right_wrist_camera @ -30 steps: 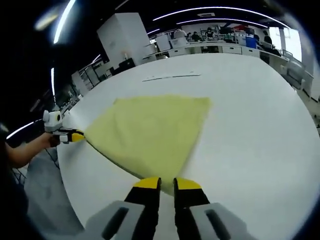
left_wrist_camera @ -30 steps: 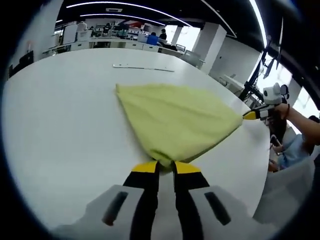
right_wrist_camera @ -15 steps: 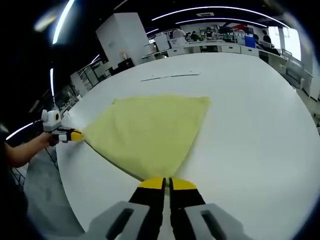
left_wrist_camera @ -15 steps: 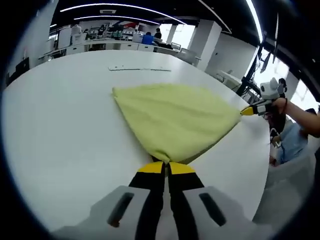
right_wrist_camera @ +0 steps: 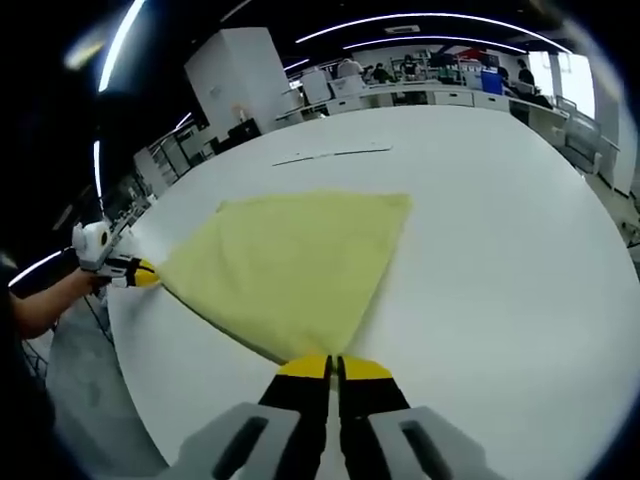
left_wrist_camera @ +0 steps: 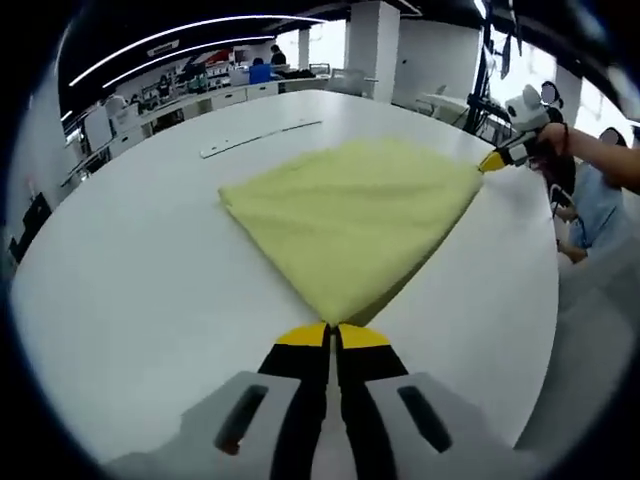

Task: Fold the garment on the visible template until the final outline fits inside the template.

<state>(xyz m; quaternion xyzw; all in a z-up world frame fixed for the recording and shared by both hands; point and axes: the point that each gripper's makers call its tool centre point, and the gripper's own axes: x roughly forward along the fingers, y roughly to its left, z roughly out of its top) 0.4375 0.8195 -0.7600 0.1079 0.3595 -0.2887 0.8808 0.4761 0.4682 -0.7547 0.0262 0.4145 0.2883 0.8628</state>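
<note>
A yellow-green cloth point(left_wrist_camera: 350, 220) lies spread on the white round table point(left_wrist_camera: 130, 300). My left gripper point(left_wrist_camera: 332, 335) is shut on the cloth's near corner. Over at the right, my right gripper point(left_wrist_camera: 495, 160) pinches another corner, held by a person's hand. In the right gripper view the same cloth point(right_wrist_camera: 290, 260) fans out ahead of my right gripper point(right_wrist_camera: 335, 365), whose jaws are shut on its corner. My left gripper point(right_wrist_camera: 143, 274) grips the corner at the far left there. The cloth edge runs straight between the two grippers.
A thin grey strip point(left_wrist_camera: 260, 138) lies on the table beyond the cloth, also seen as a thin grey strip point(right_wrist_camera: 332, 155) in the right gripper view. The table edge point(left_wrist_camera: 545, 330) is close on the right, with a person's arm point(left_wrist_camera: 600, 160) past it. Desks and people stand far behind.
Both grippers went from open to shut on the cloth's near corners. The left gripper view has since swung, and the cloth looks pulled flatter between the two grippers.
</note>
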